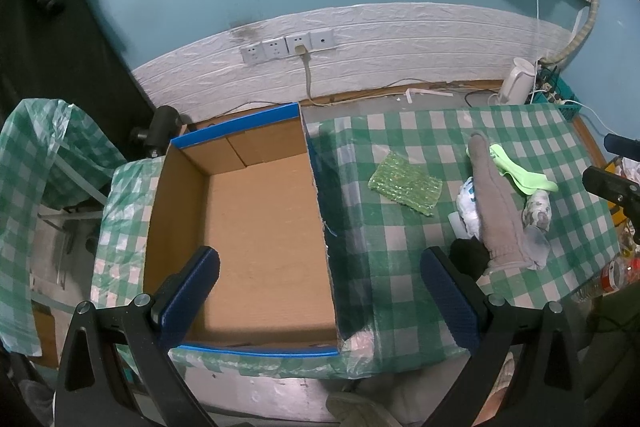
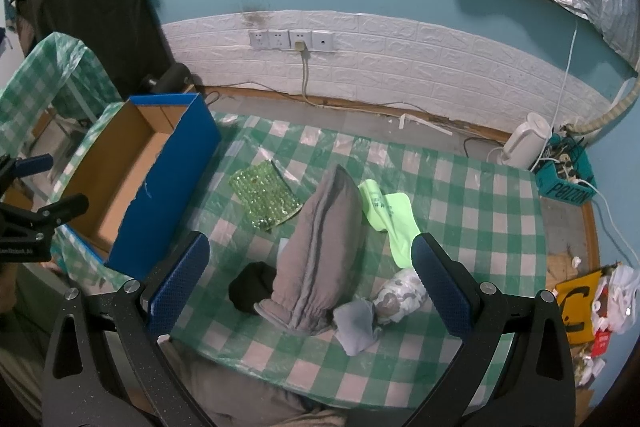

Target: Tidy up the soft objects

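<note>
Left wrist: box (image 1: 256, 227) floor bare | right wrist: yellow sign (image 2: 576, 307)

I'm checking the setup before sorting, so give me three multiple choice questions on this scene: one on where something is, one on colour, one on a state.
1. Where is the sequin patch?
A. in the box
B. on the tablecloth between box and grey cloth
C. on the floor

2. What colour is the outside of the cardboard box?
A. blue
B. red
C. white

3. How is the right gripper?
A. shut on a sock
B. open, holding nothing
C. out of view

Answers: 1 B, it lies flat beside the grey cloth; 2 A, its outer wall is blue; 3 B, the fingers stand wide apart above the pile.
</note>
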Action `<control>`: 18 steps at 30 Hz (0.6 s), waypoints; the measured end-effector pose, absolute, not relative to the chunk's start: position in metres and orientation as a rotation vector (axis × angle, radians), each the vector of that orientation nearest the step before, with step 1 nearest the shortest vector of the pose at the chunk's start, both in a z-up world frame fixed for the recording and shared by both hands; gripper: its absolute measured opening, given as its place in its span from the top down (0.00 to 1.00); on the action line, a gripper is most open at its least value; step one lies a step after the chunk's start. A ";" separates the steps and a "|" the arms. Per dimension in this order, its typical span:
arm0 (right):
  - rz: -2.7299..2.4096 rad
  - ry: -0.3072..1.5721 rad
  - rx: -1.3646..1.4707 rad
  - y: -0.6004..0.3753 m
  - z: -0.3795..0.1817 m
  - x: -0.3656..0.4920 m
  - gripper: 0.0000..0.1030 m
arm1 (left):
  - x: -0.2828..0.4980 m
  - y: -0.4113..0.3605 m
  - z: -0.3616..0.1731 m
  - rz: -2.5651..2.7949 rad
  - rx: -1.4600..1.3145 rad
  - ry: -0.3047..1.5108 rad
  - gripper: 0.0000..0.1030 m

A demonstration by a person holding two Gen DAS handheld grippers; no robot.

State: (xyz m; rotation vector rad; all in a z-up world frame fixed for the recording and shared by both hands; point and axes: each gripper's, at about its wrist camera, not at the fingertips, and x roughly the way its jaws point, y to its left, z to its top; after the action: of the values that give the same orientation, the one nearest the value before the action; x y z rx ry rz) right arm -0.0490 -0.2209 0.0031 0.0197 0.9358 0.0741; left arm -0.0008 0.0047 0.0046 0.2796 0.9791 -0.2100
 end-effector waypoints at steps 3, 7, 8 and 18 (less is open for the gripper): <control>0.073 0.936 0.018 -0.221 0.004 -0.049 0.02 | -0.001 0.005 0.005 -0.210 0.278 0.981 0.02; 0.074 0.936 0.019 -0.221 0.004 -0.049 0.02 | -0.001 0.004 0.005 -0.210 0.278 0.981 0.02; 0.074 0.936 0.019 -0.221 0.004 -0.049 0.02 | -0.001 0.004 0.005 -0.210 0.278 0.981 0.02; 0.075 0.937 0.018 -0.221 0.004 -0.050 0.02 | -0.003 0.003 0.005 -0.209 0.278 0.980 0.02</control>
State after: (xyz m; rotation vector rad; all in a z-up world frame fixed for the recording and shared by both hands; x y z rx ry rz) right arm -0.0497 -0.2208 0.0035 0.0183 0.9370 0.0748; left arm -0.0028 0.0031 0.0046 0.2780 0.9801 -0.2094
